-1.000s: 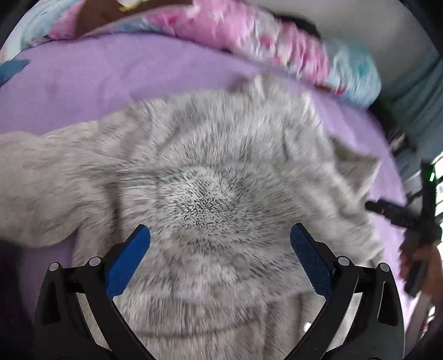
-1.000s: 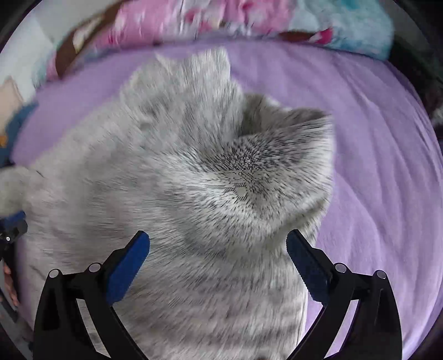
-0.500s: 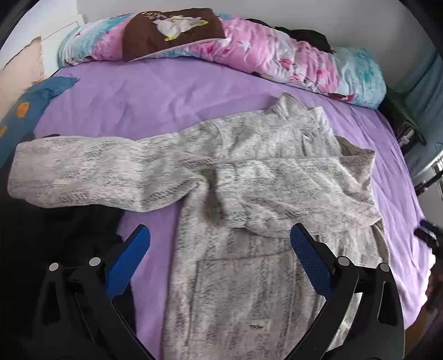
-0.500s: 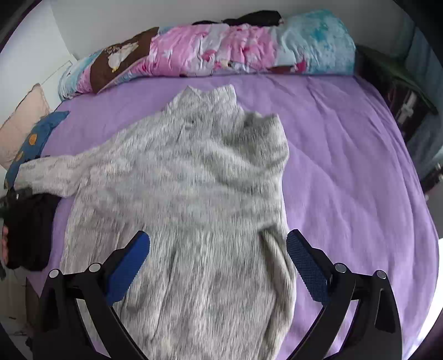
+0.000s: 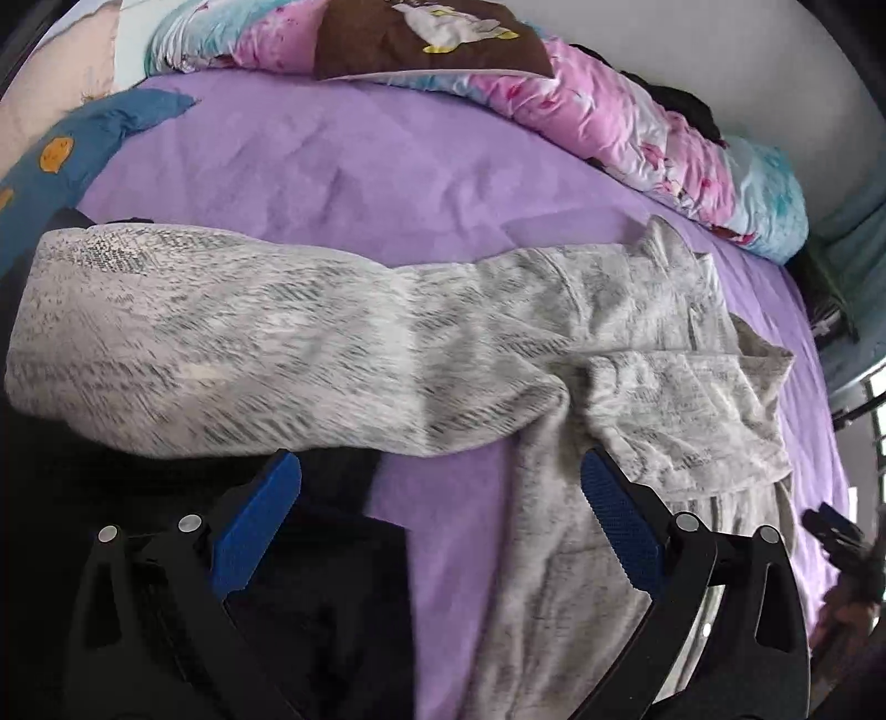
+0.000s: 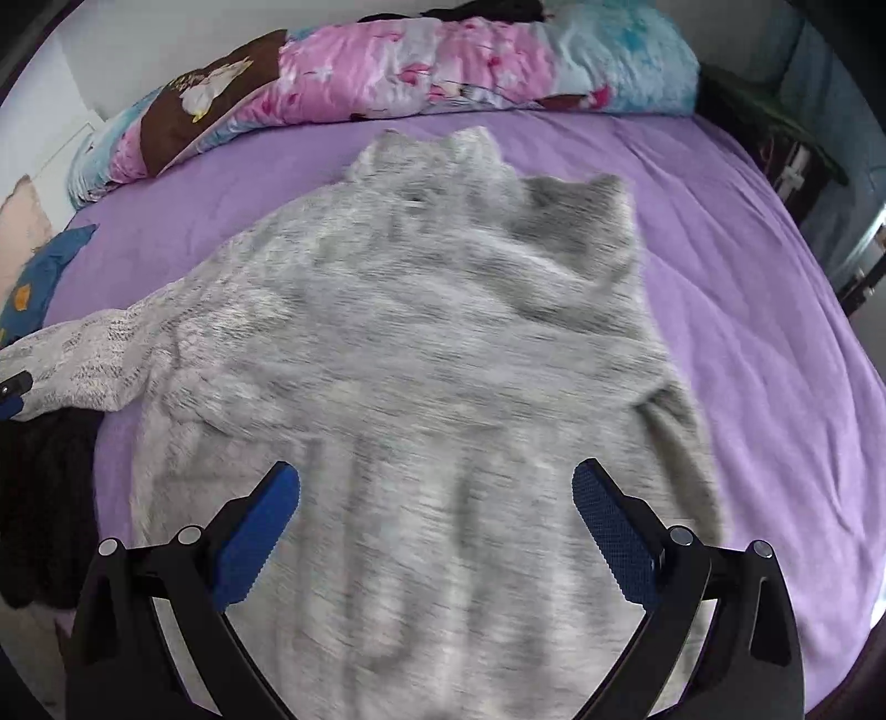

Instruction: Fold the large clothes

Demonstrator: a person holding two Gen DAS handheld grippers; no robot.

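A large grey heathered sweater (image 6: 443, 387) lies on a purple bed sheet (image 6: 764, 354), collar towards the far bedding. Its right sleeve is folded over the chest; its left sleeve (image 5: 232, 343) stretches out flat to the left. My left gripper (image 5: 440, 487) is open and empty, above the sheet just below the outstretched sleeve near the armpit. My right gripper (image 6: 434, 498) is open and empty, hovering over the sweater's lower body.
A rolled pink and blue duvet (image 6: 443, 61) with a brown cushion (image 5: 426, 33) lies along the far side. A blue pillow (image 5: 83, 144) sits at the left. Dark clothing (image 5: 310, 581) lies at the left bed edge. Dark furniture (image 6: 797, 149) stands to the right.
Both grippers have pulled back from close over the sweater. The left gripper has since swung left towards the outstretched sleeve; the right one has moved in a little closer over the lower body.
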